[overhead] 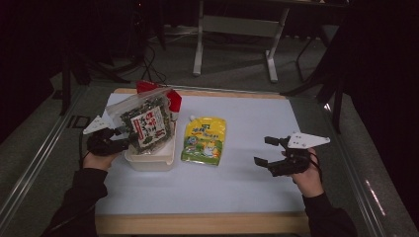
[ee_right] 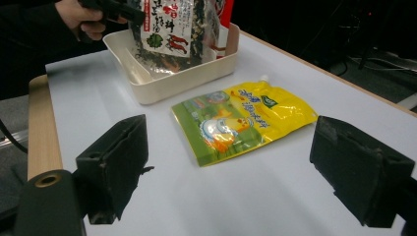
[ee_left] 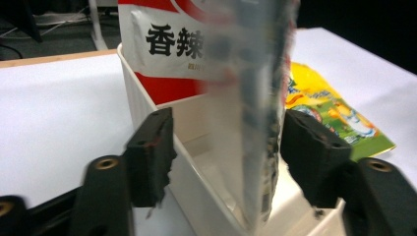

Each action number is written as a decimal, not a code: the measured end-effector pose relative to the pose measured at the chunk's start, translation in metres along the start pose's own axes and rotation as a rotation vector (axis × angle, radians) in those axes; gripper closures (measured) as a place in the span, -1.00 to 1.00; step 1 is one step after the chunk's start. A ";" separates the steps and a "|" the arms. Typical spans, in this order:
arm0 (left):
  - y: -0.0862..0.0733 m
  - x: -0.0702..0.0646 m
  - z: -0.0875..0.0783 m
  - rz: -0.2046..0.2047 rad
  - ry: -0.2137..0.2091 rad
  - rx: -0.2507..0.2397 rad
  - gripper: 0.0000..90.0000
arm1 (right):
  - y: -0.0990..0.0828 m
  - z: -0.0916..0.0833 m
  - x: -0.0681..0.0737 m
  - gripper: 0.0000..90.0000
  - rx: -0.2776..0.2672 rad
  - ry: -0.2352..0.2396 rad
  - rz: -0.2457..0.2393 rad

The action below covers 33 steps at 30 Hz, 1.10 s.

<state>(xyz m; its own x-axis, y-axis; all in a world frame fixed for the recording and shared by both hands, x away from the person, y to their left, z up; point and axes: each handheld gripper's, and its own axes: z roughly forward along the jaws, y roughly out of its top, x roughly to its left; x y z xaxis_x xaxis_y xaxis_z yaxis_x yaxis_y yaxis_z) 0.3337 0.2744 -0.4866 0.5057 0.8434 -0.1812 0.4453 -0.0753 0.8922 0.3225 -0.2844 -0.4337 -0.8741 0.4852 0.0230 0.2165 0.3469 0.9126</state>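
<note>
While the left gripper straddles the clear seaweed snack bag standing in the cream tub, its jaws stand partly apart, neither pad pressing the bag. Right of the tub, the yellow spouted pouch lies flat on the worktop; farther right, the right gripper hovers wide open, holding nothing.
</note>
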 end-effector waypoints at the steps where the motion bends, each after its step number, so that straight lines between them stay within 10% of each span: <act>1: 0.000 -0.002 -0.003 0.001 0.015 -0.004 -0.26 | 0.000 0.000 0.000 -0.68 0.001 -0.002 0.000; 10: -0.001 -0.022 -0.032 -0.024 0.039 -0.047 -0.94 | 0.000 0.000 0.001 -0.68 0.003 -0.002 -0.001; 15: -0.007 -0.046 -0.044 0.010 0.046 -0.087 -0.95 | -0.001 0.003 0.001 -0.66 0.012 -0.007 -0.006; 33: -0.032 -0.127 -0.022 0.120 -0.160 -0.065 -0.95 | -0.006 0.013 0.000 -0.58 0.020 0.037 -0.024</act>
<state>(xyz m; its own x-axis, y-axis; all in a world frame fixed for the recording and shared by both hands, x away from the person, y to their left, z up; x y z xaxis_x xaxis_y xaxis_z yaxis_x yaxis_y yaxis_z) 0.2397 0.1815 -0.4831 0.6651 0.7351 -0.1312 0.3294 -0.1312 0.9350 0.3271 -0.2766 -0.4443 -0.8946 0.4466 0.0165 0.2035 0.3742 0.9048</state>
